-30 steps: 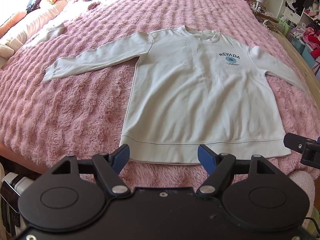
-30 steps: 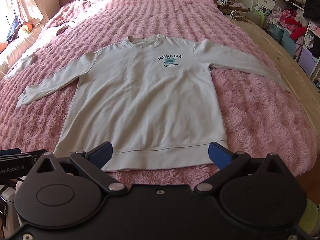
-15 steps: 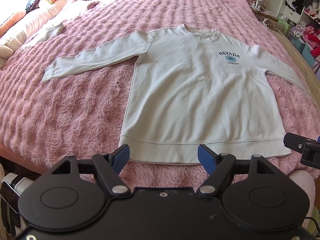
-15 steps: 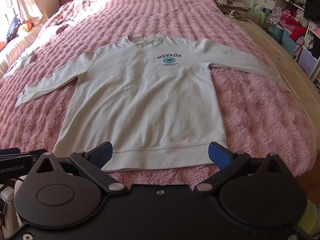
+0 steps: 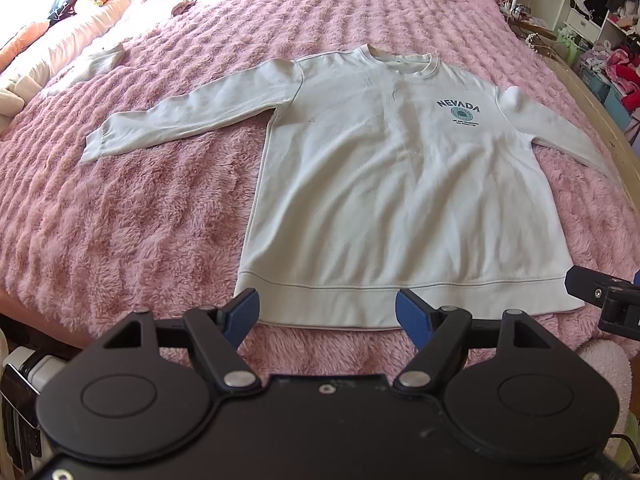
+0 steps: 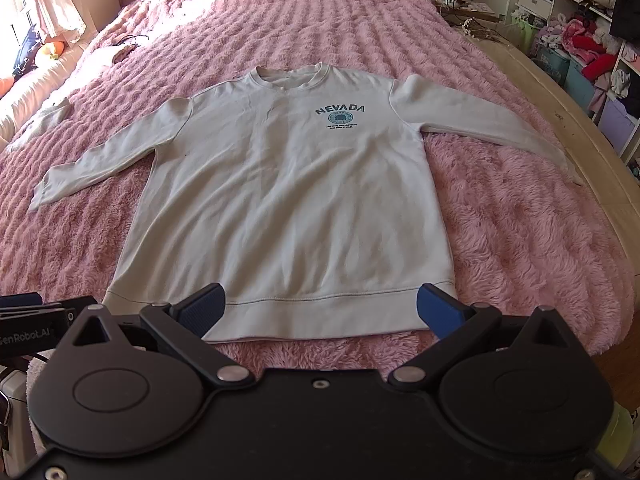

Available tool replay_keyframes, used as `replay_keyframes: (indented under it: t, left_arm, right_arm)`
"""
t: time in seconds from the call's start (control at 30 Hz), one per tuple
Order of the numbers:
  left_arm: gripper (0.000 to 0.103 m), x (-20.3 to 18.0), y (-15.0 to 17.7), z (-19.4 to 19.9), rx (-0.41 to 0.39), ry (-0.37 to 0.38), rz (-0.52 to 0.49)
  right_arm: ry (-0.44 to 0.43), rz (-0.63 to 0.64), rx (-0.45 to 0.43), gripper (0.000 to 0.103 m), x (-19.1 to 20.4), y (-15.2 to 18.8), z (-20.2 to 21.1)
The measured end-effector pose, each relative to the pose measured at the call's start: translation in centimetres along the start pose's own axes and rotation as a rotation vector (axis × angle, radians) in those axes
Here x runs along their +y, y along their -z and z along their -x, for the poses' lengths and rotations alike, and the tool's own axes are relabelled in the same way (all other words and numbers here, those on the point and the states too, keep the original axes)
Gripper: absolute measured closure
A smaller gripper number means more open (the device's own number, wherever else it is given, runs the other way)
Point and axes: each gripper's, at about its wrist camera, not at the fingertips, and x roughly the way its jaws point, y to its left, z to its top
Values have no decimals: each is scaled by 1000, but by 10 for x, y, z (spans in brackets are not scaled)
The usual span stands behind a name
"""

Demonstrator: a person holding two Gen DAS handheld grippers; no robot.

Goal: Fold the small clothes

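A pale long-sleeved sweatshirt (image 5: 400,184) (image 6: 288,200) with a teal NEVADA print lies flat, face up, on a pink fluffy bedspread (image 5: 132,232) (image 6: 520,232), both sleeves spread out and the hem nearest me. My left gripper (image 5: 327,314) is open, hovering just short of the hem's left half with nothing between its blue pads. My right gripper (image 6: 320,312) is open too, held over the hem's middle and right part, empty. The right gripper's edge (image 5: 604,296) shows at the right of the left wrist view.
A small pale cloth (image 5: 100,66) lies on the bed at far left. Pillows and soft toys (image 5: 80,0) line the left side. A wooden bed frame edge (image 6: 560,120) runs along the right, with cluttered shelves of clothes (image 6: 580,40) beyond it.
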Motion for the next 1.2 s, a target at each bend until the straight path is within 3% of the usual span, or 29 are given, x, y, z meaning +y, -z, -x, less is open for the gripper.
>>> replay_keyframes:
  t: [0.43, 0.6, 0.73, 0.87, 0.93, 1.03, 1.1, 1.2]
  left_arm:
    - [27, 4, -14, -33, 57, 24, 6]
    - [27, 33, -32, -50, 15, 93, 97]
    - [27, 81, -54, -70, -32, 118, 224]
    - [27, 142, -83, -104, -90, 146, 334]
    - [27, 175, -93, -118, -155, 144, 421]
    - [27, 240, -111, -143, -290, 165, 513]
    - [27, 286, -118, -165, -351, 106, 616]
    - [29, 349, -125, -201, -363, 64, 800]
  right_arm:
    - [23, -15, 43, 0, 2, -11, -24]
    - [14, -51, -4, 0, 1, -25, -43]
    - [60, -50, -93, 0, 7, -49, -66]
    - [88, -55, -250, 0, 13, -74, -95]
    - [105, -34, -301, 0, 18, -83, -112]
    - [159, 101, -285, 0, 35, -102, -145]
    - [180, 168, -254, 0, 46, -107, -163]
    - [135, 148, -233, 0, 50, -110, -175]
